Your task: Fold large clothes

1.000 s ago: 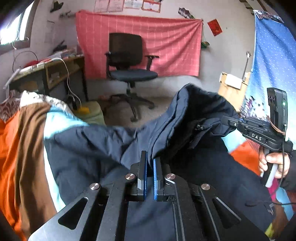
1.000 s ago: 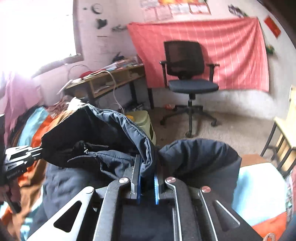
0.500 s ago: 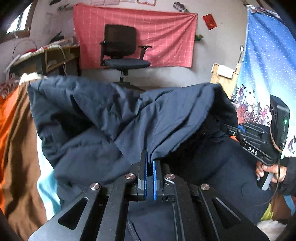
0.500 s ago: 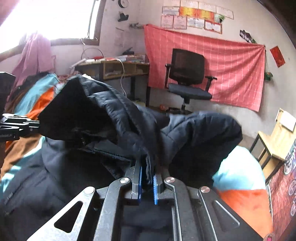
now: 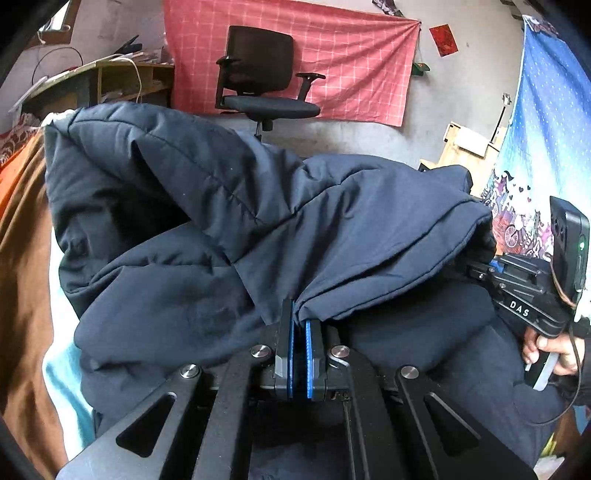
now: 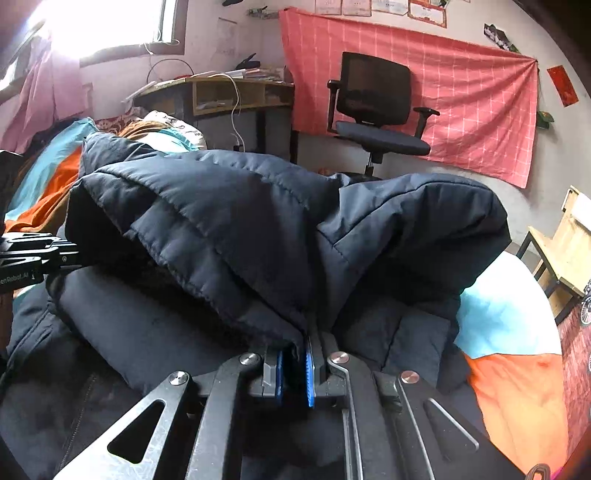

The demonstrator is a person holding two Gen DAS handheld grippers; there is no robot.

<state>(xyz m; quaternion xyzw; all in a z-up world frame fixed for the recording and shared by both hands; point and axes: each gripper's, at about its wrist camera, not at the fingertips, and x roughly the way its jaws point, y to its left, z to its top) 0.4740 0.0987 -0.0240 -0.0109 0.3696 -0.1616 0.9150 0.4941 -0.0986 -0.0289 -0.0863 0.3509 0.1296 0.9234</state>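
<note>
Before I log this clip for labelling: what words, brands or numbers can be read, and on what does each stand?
"DAS": white letters on the black body of the right gripper, seen from the left wrist.
"Robot.AI", its start cut off: on the left gripper, at the right wrist view's edge.
Papers above the red cloth: too blurred to read.
Red wall card: unreadable.

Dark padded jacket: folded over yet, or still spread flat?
Mid-fold. Both shut grippers, left gripper and right gripper, pinch an edge of the jacket, doubled over its lower layer but still puffed up.
</note>
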